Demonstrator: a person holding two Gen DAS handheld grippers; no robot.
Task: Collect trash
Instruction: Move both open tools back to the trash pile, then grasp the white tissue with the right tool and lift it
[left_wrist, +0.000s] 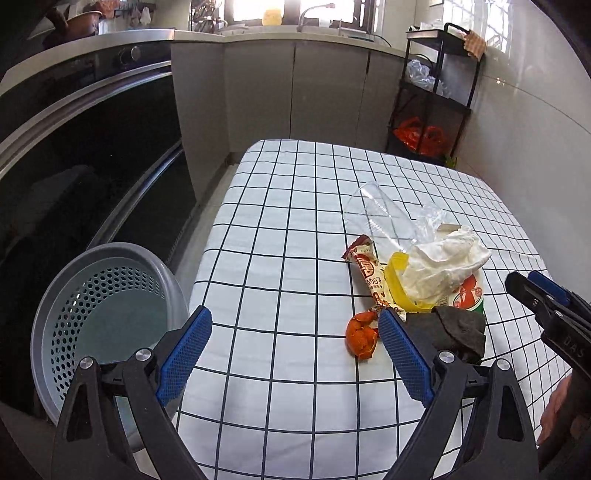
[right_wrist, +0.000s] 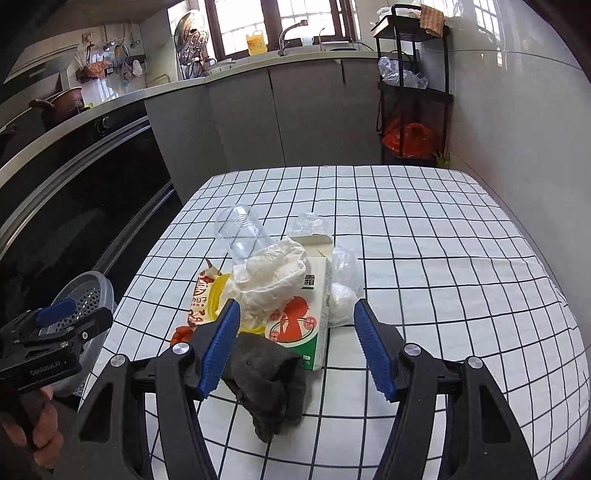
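1. Lying heaped on the checked tablecloth (right_wrist: 443, 258): crumpled white tissue (right_wrist: 273, 280), clear plastic bottle (right_wrist: 240, 232), printed carton (right_wrist: 306, 325), dark knitted rag (right_wrist: 266, 373).
2. Left gripper (left_wrist: 295, 332): wide, empty, beside the perforated grey bin (left_wrist: 103, 306).
3. Right gripper (right_wrist: 295, 325): parted, gripping nothing.

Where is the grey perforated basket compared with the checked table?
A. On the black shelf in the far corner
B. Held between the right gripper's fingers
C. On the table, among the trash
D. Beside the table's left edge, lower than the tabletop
D: in the left wrist view the basket sits off the left edge of the table, below its top, empty, apart from the trash pile.
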